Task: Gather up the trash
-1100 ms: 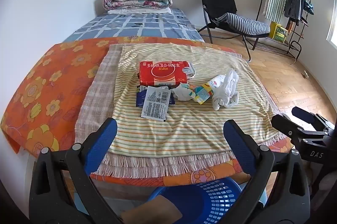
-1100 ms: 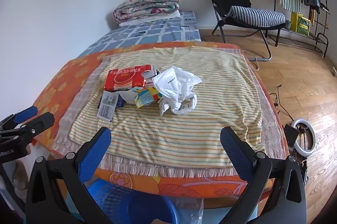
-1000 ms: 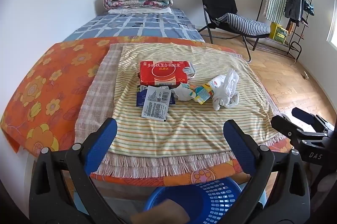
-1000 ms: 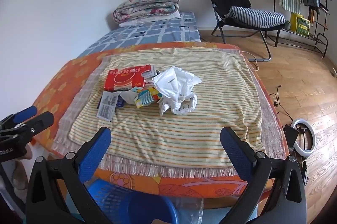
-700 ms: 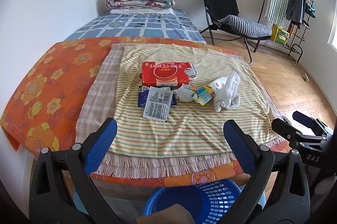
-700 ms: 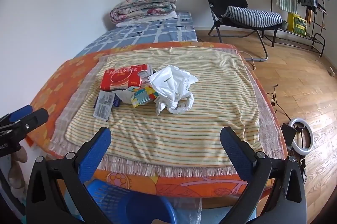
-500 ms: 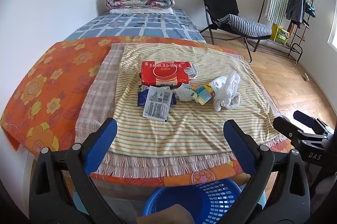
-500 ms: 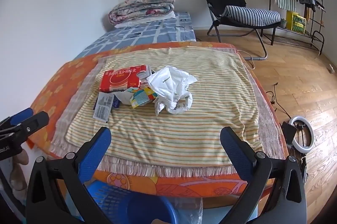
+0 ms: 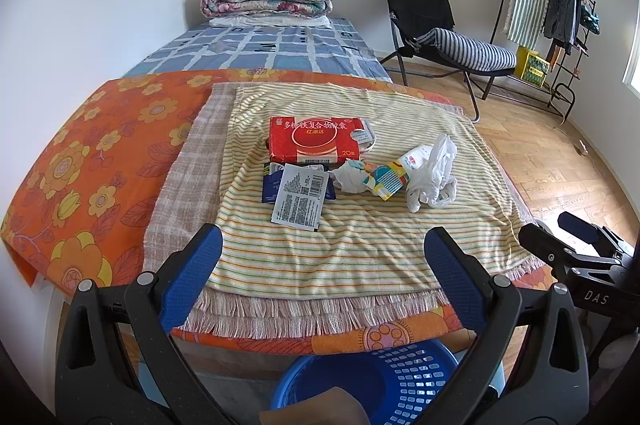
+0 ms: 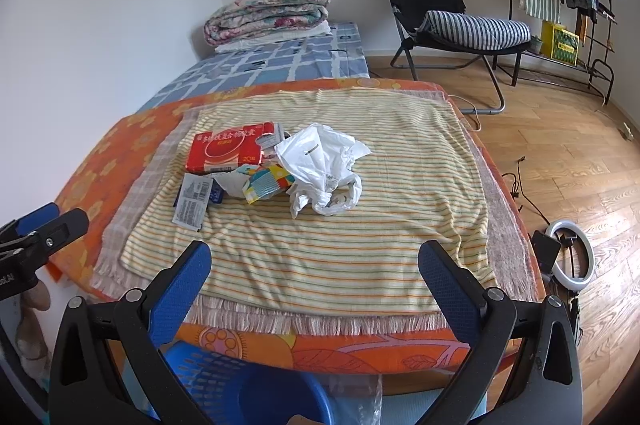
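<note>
Lying flat, red box apparently runs left-right.

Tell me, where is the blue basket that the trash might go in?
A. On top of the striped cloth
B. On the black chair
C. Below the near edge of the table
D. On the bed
C: the blue basket sits low under the fringed near edge of the striped cloth, between the open left tool and the table.

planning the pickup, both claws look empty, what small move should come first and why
Probably ease the right claw forward toward the crumpled white bag. Both claws are open and short of the trash, and that bag lies nearest its side, with the blue basket waiting below the table edge.
</note>
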`<state>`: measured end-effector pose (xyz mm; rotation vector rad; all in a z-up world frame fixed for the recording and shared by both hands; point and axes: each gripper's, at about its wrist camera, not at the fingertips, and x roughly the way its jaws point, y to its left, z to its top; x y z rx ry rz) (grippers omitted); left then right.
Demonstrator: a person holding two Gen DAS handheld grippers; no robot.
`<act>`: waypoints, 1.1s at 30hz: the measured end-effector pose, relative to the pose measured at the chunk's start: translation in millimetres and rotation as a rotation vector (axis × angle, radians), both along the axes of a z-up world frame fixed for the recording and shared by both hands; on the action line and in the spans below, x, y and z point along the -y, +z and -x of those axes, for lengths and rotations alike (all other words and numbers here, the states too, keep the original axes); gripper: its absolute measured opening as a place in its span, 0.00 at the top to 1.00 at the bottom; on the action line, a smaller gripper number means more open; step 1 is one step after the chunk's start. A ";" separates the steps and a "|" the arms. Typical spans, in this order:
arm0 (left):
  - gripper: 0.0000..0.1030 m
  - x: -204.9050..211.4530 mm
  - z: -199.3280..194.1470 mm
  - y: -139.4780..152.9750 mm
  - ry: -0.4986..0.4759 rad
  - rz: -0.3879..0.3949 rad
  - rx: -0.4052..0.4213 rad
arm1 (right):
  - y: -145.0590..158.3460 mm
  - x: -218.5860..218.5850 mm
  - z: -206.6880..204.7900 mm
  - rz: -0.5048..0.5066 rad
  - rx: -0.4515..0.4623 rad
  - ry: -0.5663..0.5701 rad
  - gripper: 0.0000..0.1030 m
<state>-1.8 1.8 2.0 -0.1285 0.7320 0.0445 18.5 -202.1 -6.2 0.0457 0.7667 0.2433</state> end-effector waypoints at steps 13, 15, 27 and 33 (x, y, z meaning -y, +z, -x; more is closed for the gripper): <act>0.00 -0.3 0.3 0.2 -0.001 0.001 0.000 | -2.6 1.4 -0.3 -0.001 -0.007 -0.005 0.00; 0.00 -0.2 0.2 0.0 0.001 0.001 0.001 | -3.3 2.1 -0.4 -0.005 -0.010 -0.005 0.00; 0.00 -0.1 0.3 0.1 0.001 0.002 0.001 | -4.0 -0.9 0.3 0.005 -0.014 0.000 0.00; 0.00 0.1 0.2 0.0 0.001 0.003 0.001 | -4.6 -1.5 0.3 0.005 -0.016 0.000 0.00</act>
